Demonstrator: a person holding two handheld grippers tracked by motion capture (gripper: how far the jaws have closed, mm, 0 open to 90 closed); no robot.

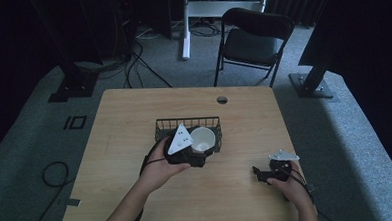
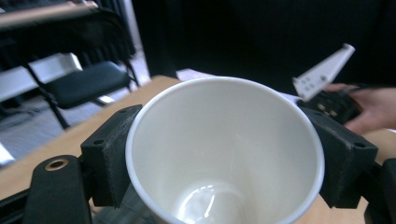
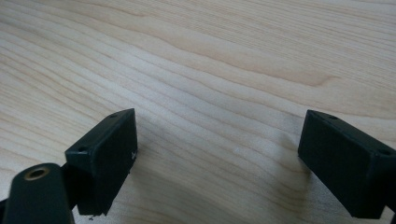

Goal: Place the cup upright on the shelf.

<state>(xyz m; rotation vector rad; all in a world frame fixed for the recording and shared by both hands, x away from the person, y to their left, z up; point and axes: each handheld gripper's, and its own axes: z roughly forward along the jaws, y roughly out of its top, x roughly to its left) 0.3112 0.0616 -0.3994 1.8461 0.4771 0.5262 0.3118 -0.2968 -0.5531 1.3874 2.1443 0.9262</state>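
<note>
Cup [image 2: 224, 154] sits clamped between the left gripper [image 1: 186, 151] fingers, held at the wire basket [image 1: 187, 125] on the counter [image 1: 134, 118]. The right gripper [image 3: 219, 158] rests apart, fingers spread, empty. Squeezing harder could crush the thin cup wall.

White paper cup [image 1: 203, 139], empty, smooth inside, glossy round bottom visible through the open mouth. Tilted, mouth turned toward the near edge of the tabletop and upward. Clamped at its sides between the black jaws of the left gripper [image 1: 198, 153]. Held at the near right corner of the black wire basket [image 1: 186, 124], near mid-tabletop.
</note>
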